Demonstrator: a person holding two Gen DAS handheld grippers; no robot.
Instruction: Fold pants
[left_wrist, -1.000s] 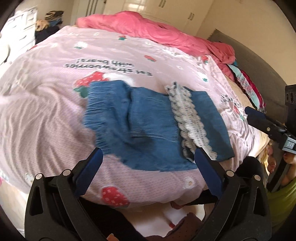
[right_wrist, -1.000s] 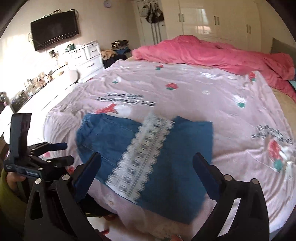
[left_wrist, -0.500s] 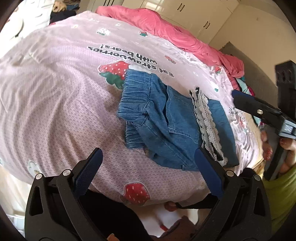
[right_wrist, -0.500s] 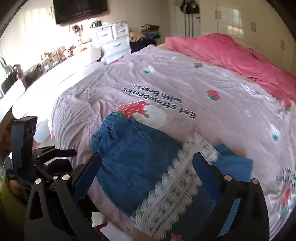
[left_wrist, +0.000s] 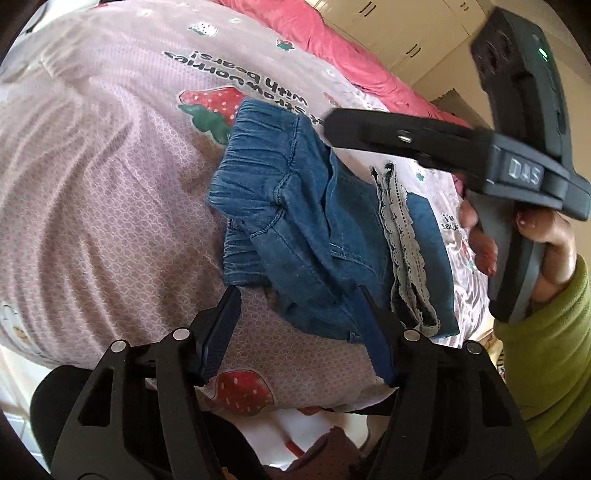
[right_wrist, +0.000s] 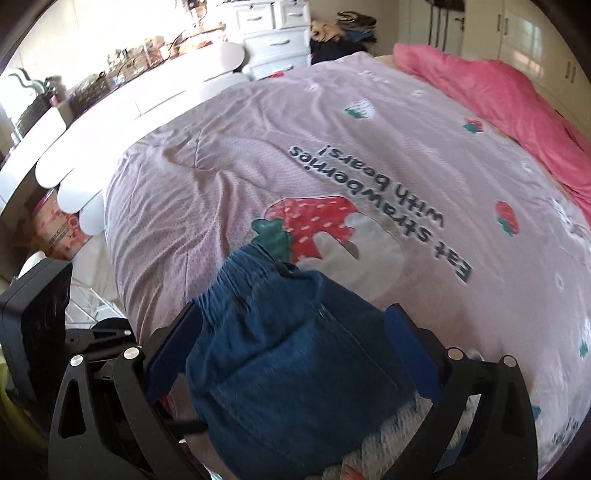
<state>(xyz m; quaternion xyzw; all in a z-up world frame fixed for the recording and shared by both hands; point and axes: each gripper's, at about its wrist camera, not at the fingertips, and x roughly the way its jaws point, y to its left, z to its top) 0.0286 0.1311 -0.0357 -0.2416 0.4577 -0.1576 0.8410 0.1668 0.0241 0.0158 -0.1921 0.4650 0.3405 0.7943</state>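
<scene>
One pair blue denim pants (left_wrist: 317, 236), folded, rumpled, grey lace trim (left_wrist: 402, 254).

Blue denim pants (left_wrist: 314, 236) – folded, lace-trimmed

Our left gripper (left_wrist: 299, 295) has been closing its jaws and now straddles the near edge of the pants (left_wrist: 314, 236), dropping closer. Our right gripper (right_wrist: 291, 332) has swung over the waistband end, jaws wide.
</scene>
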